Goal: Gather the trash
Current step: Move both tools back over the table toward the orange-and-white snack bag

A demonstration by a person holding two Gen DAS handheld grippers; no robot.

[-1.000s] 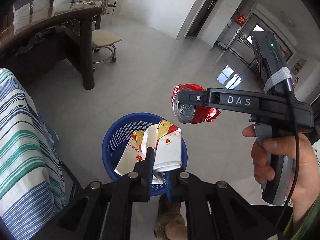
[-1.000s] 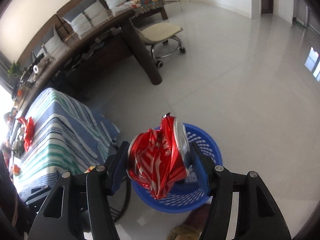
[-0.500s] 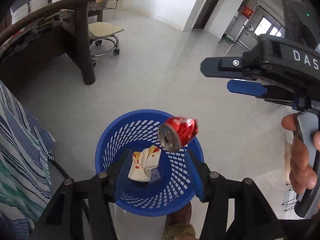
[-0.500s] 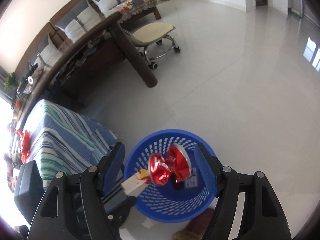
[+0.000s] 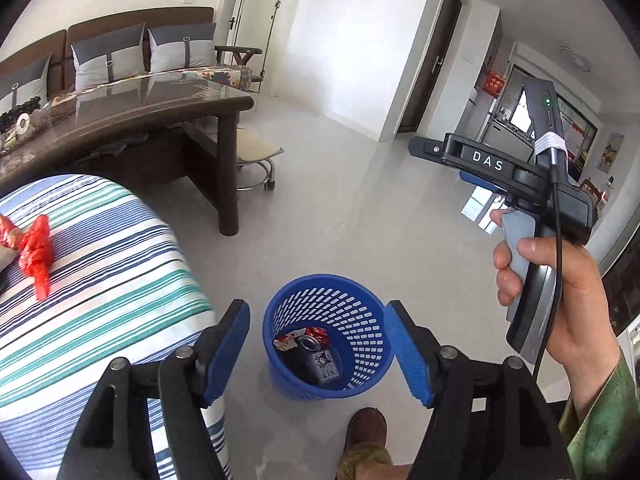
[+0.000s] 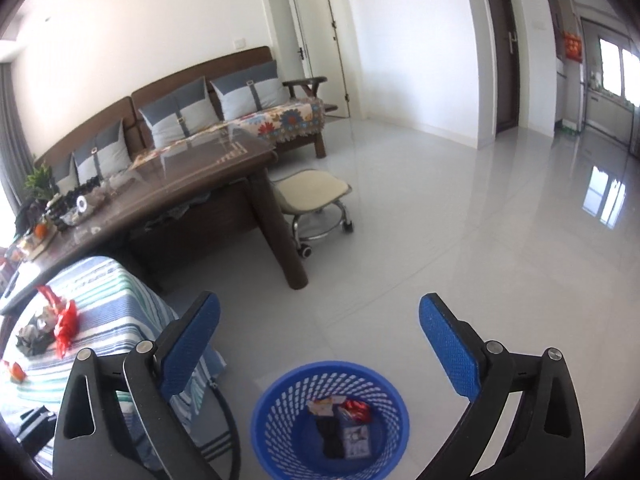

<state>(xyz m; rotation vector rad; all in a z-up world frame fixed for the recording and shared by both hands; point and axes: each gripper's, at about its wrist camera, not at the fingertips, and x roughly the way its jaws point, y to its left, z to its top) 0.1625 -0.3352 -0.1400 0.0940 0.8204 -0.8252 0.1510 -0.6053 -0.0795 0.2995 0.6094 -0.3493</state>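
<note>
A blue mesh basket (image 5: pixel 362 306) stands on the floor below both grippers; it also shows in the right wrist view (image 6: pixel 280 394). Inside lie a crushed red can (image 5: pixel 314 338), a white and red wrapper (image 5: pixel 285 342) and a small carton (image 5: pixel 326 364). My left gripper (image 5: pixel 318 350) is open and empty above the basket. My right gripper (image 6: pixel 320 346) is open and empty, higher up; it shows from the side in the left wrist view (image 5: pixel 472 160). Red crumpled trash (image 5: pixel 34 250) lies on the striped table (image 5: pixel 112 264) at the left.
A dark wooden desk (image 6: pixel 192 184) and a wheeled stool (image 6: pixel 312 196) stand behind the striped table. A sofa with cushions (image 6: pixel 180 112) lines the back wall. My shoe (image 5: pixel 366 430) is just in front of the basket. White tiled floor (image 6: pixel 480 220) spreads to the right.
Both grippers opened and let go; the wrapper and the red can fell into the basket. Both grippers then rose and tilted up, so the room and striped table now show.
</note>
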